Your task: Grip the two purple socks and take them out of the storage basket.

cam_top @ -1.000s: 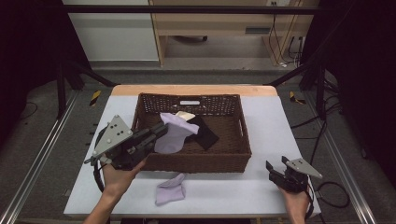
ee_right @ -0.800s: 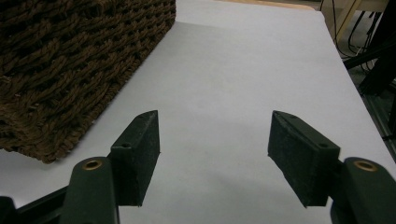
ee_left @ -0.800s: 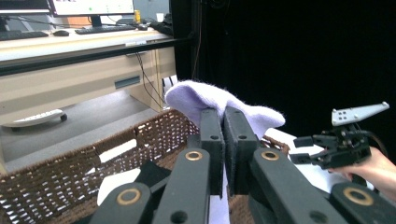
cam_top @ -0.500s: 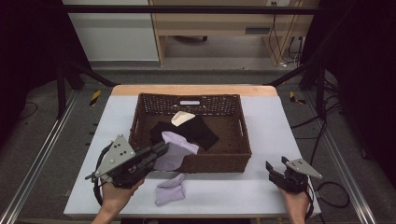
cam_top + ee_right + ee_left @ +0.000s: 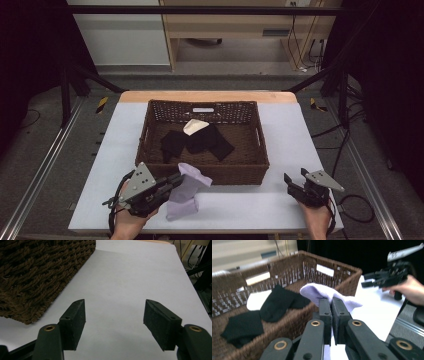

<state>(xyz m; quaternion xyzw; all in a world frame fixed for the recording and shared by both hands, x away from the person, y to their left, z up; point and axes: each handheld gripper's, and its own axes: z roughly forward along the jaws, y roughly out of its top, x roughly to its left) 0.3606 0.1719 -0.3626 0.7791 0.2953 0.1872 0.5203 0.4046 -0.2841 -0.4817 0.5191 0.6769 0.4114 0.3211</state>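
Lowered from basket (image 5: 150, 130), lilac sock (image 5: 192, 177) stays pinched between left fingers (image 5: 325, 312).

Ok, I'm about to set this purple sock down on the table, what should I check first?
1. Grip: left gripper has its jaws shut on the lavender sock. Ok.
2. Sock free of the basket: it hangs at the front wall, and contact is unclear. Cannot tell.
3. Landing spot: the second lavender sock lies on the table just below the held one. Ok.
4. Right gripper: jaws apart, nothing between them, near the table's right front corner, away from the drop. Ok.
5. Basket emptied: black socks and a cream sock lie inside. Not ok.
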